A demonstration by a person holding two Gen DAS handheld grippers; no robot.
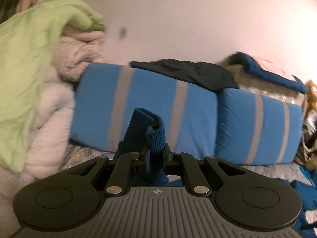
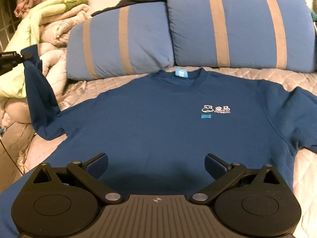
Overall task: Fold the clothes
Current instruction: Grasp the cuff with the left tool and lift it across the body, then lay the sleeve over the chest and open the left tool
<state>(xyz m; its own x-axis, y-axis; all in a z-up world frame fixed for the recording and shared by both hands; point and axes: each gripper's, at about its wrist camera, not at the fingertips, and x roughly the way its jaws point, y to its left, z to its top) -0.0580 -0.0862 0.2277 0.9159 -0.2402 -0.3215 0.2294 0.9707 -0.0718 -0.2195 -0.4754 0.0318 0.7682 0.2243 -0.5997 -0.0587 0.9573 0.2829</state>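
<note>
The bed [image 2: 247, 75] wears a pale quilted cover, and a dark blue sweatshirt [image 2: 158, 123] lies flat on it, front up. Just beyond the sweatshirt's collar, two blue pillows with grey stripes [image 2: 237, 25] rest side by side. Left of the sweatshirt sits a heap of pale and light green bedding [image 2: 49, 19].

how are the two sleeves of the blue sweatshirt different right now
The left-hand sleeve is lifted off the bed, its ribbed cuff pinched in the left gripper; the right-hand sleeve lies on the quilt, untouched. The first hangs in folds; the second lies spread out. Both are the same dark blue.
</note>
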